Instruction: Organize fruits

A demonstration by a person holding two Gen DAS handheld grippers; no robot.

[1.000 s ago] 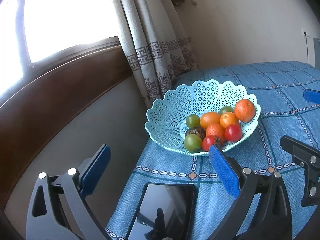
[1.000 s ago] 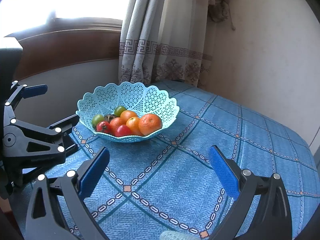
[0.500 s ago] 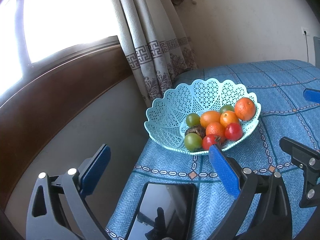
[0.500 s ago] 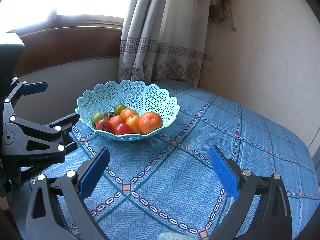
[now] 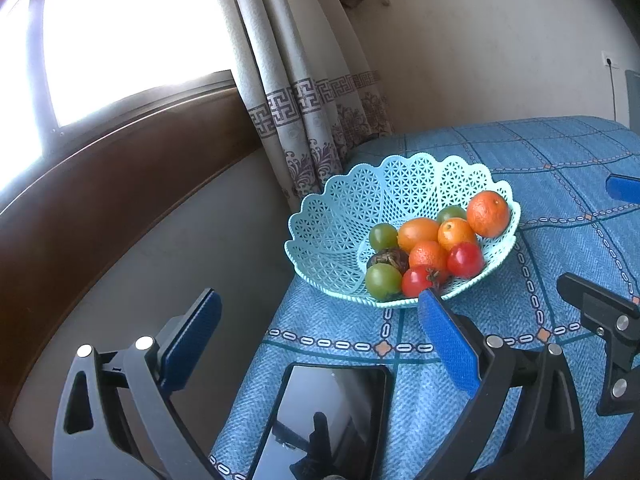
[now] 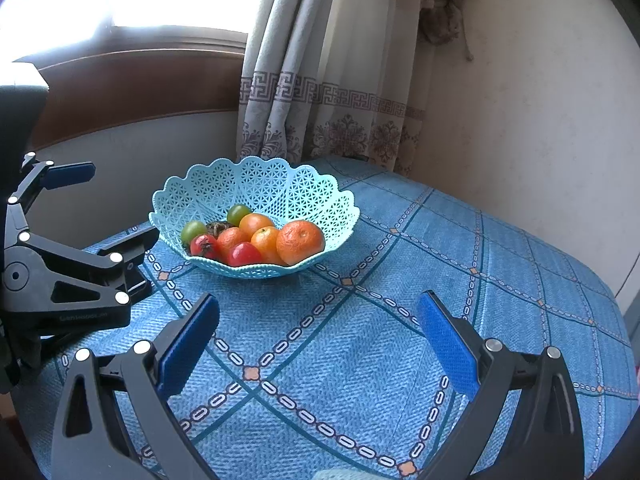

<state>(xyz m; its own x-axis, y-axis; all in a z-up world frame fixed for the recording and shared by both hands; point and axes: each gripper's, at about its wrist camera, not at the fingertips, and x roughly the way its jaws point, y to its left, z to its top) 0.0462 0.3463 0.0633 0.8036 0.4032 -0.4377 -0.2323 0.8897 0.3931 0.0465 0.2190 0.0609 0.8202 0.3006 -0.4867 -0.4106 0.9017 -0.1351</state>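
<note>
Right wrist view: both grippers, left gripper [image 6: 106, 202] and right gripper [image 6: 318, 340], spread apart, empty, near pale turquoise lattice plastic basket [image 6: 280, 184] of fruit.

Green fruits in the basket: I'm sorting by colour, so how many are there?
3 in the basket: one green fruit at the near rim, another behind the dark fruit, a third beside the big orange. The pile may hide others.

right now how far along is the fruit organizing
Done: all visible fruit sits in the basket, including the large orange. In hand: nothing; the left gripper and right gripper are open and empty. Left: no loose fruit is visible on the tablecloth.
</note>
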